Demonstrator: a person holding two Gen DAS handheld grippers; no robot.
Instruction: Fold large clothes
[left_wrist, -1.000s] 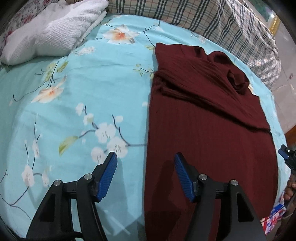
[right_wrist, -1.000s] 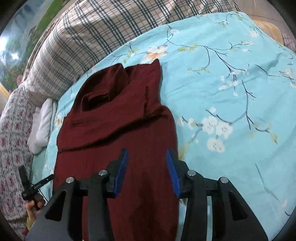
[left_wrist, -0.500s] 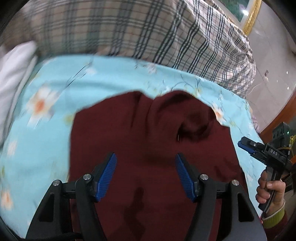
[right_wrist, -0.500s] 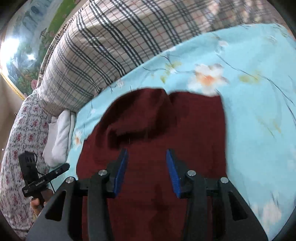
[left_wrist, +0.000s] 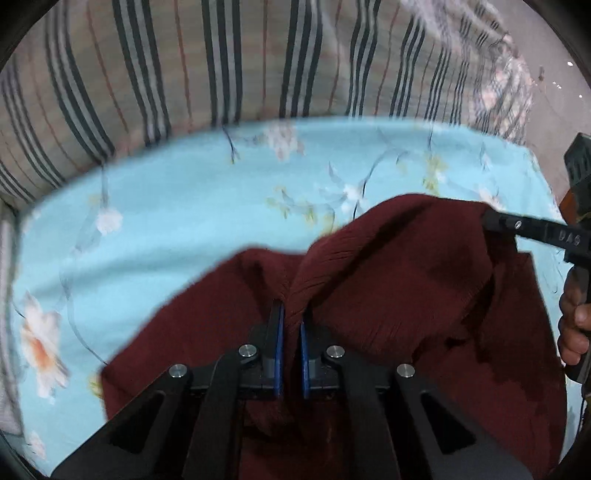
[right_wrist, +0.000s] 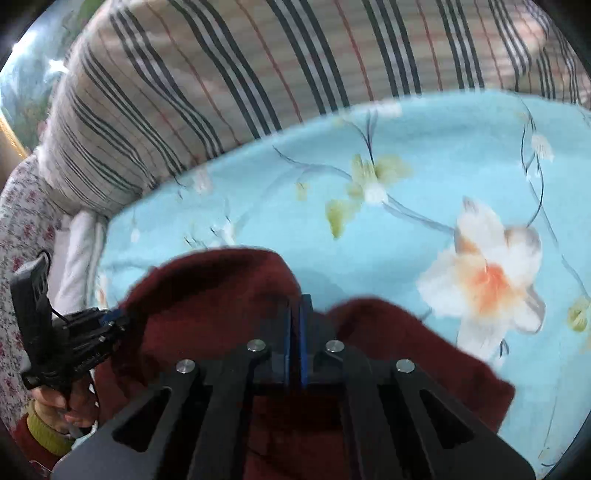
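A dark red ribbed sweater (left_wrist: 406, 280) lies on the light blue floral bedsheet (left_wrist: 166, 206). My left gripper (left_wrist: 290, 314) is shut on a bunched fold near the sweater's top edge. My right gripper (right_wrist: 294, 306) is shut on the sweater (right_wrist: 221, 295) at its top edge too. The stretch of cloth between the two grips is raised off the sheet. The right gripper also shows at the right of the left wrist view (left_wrist: 491, 221). The left gripper shows at the left of the right wrist view (right_wrist: 118, 321).
A striped plaid quilt (left_wrist: 221, 62) is piled along the far side of the bed, also in the right wrist view (right_wrist: 258, 66). A white pillow (right_wrist: 77, 251) and a small-flowered cloth (right_wrist: 22, 221) lie at the left.
Both grippers moved forward to the sweater's top edge and shut on it. The cloth between them has lifted off the sheet.
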